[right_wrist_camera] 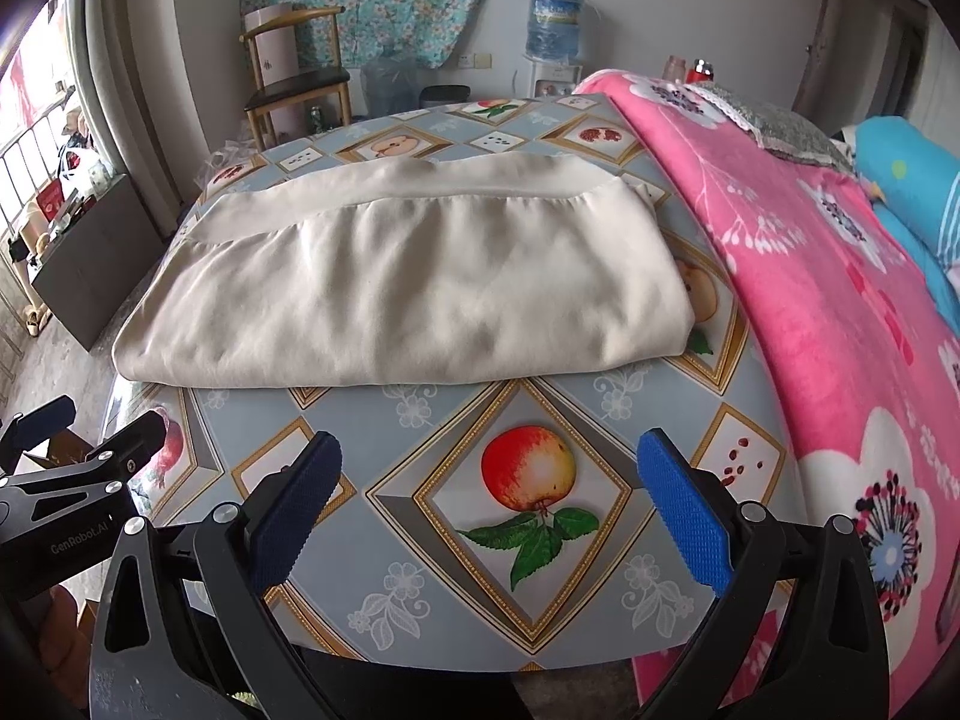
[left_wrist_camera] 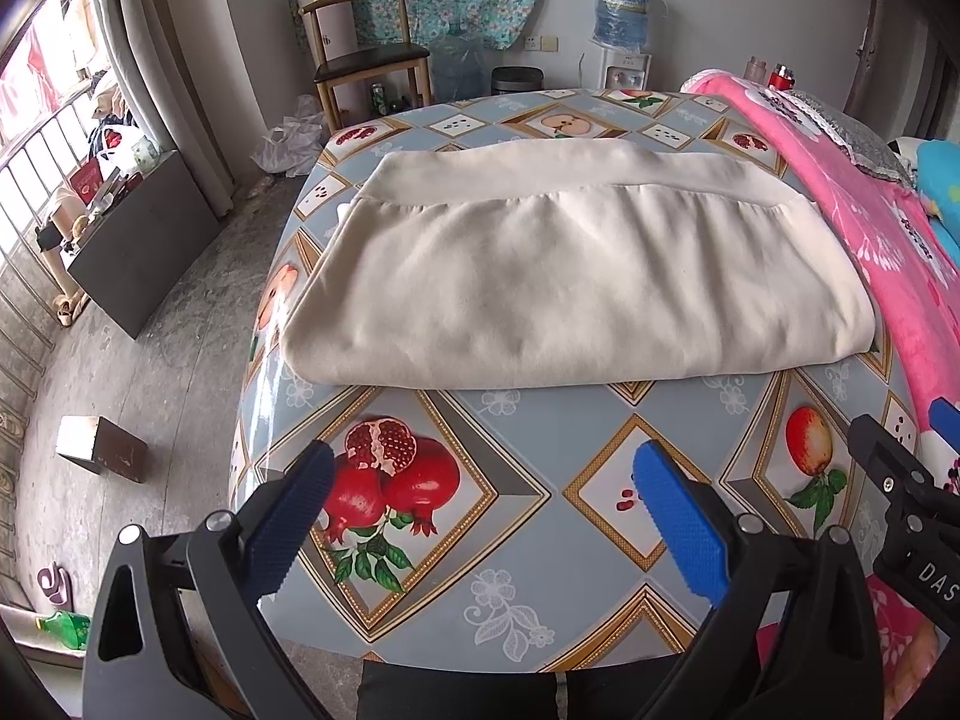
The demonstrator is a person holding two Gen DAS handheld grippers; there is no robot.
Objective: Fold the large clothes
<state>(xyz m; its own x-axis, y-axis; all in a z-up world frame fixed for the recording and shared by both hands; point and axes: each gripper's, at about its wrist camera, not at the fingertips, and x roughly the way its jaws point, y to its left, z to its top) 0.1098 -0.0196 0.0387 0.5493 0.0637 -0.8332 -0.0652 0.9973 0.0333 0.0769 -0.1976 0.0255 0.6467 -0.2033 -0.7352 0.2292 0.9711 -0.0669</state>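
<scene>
A cream garment (left_wrist_camera: 570, 276) lies folded into a wide rectangle on the table with a fruit-print cloth (left_wrist_camera: 540, 432). It also shows in the right wrist view (right_wrist_camera: 408, 276). My left gripper (left_wrist_camera: 483, 468) is open and empty, above the near part of the table, short of the garment's near edge. My right gripper (right_wrist_camera: 489, 462) is open and empty, beside it on the right, also short of the garment. The right gripper's fingers (left_wrist_camera: 888, 456) show at the right edge of the left wrist view. The left gripper's fingers (right_wrist_camera: 129, 438) show at the left of the right wrist view.
A pink flowered blanket (right_wrist_camera: 840, 312) on a bed borders the table's right side. A wooden chair (left_wrist_camera: 366, 60), water bottles (left_wrist_camera: 621, 9) and a dispenser stand beyond the far end. A dark cabinet (left_wrist_camera: 141, 246) and a small box (left_wrist_camera: 102, 447) are on the floor at left.
</scene>
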